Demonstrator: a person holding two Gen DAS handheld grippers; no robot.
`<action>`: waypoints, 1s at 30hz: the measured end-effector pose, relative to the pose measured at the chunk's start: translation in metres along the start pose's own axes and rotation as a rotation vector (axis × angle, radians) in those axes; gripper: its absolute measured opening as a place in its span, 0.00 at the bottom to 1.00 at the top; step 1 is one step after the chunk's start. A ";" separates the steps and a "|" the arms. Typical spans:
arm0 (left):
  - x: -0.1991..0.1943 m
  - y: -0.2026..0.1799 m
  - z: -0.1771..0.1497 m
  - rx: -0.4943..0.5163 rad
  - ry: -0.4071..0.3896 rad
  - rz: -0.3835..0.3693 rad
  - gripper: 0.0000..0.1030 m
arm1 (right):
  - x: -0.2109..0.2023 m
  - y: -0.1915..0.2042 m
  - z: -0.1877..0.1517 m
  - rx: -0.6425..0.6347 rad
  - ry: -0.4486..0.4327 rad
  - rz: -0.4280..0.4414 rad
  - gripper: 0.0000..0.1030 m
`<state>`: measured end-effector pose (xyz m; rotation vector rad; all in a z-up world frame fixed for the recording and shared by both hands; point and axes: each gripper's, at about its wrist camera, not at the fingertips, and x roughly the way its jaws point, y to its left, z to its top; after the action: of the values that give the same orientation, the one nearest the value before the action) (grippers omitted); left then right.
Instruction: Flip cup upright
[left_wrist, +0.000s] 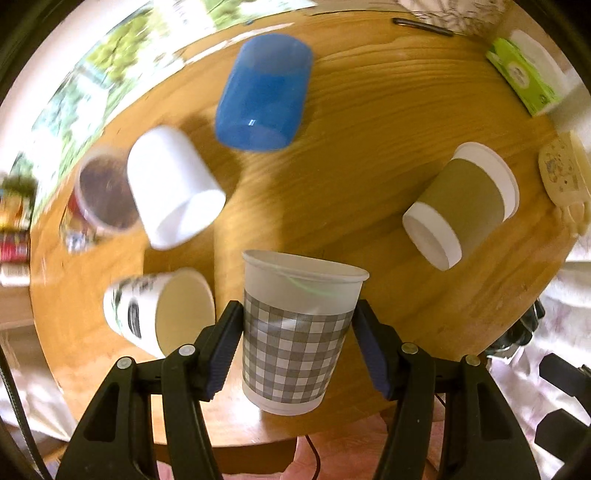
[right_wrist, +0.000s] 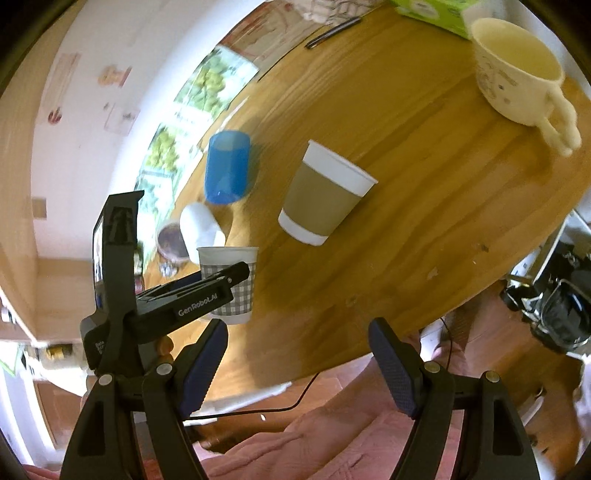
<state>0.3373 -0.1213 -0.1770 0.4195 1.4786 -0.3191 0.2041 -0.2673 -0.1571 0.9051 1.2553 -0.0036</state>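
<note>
A frosted plastic cup with a grey checked sleeve (left_wrist: 295, 332) stands rim up near the front edge of the round wooden table (left_wrist: 369, 147). My left gripper (left_wrist: 295, 332) has its fingers on both sides of the cup, pressed against the sleeve. In the right wrist view the same cup (right_wrist: 231, 284) shows with the left gripper around it. My right gripper (right_wrist: 295, 354) is open and empty, off the table's front edge.
A brown-sleeved paper cup (left_wrist: 458, 203), a blue tumbler (left_wrist: 262, 92), a white cup (left_wrist: 173, 184) and a printed paper cup (left_wrist: 159, 314) stand upside down or lie tipped. A cream mug (right_wrist: 517, 70) stands upright. A green tissue box (left_wrist: 524, 70) and a pen (left_wrist: 421, 26) lie at the back.
</note>
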 end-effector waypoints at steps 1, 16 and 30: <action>-0.001 -0.002 -0.006 -0.020 0.006 0.002 0.63 | 0.000 0.000 0.000 -0.014 0.009 0.000 0.77; 0.014 0.005 -0.053 -0.269 0.030 -0.015 0.63 | 0.005 -0.001 -0.002 -0.200 0.138 -0.037 0.77; 0.025 0.027 -0.057 -0.362 0.005 -0.071 0.66 | 0.008 -0.002 -0.001 -0.283 0.188 -0.068 0.77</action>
<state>0.3013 -0.0698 -0.2023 0.0781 1.5207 -0.1018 0.2055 -0.2647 -0.1645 0.6279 1.4193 0.2050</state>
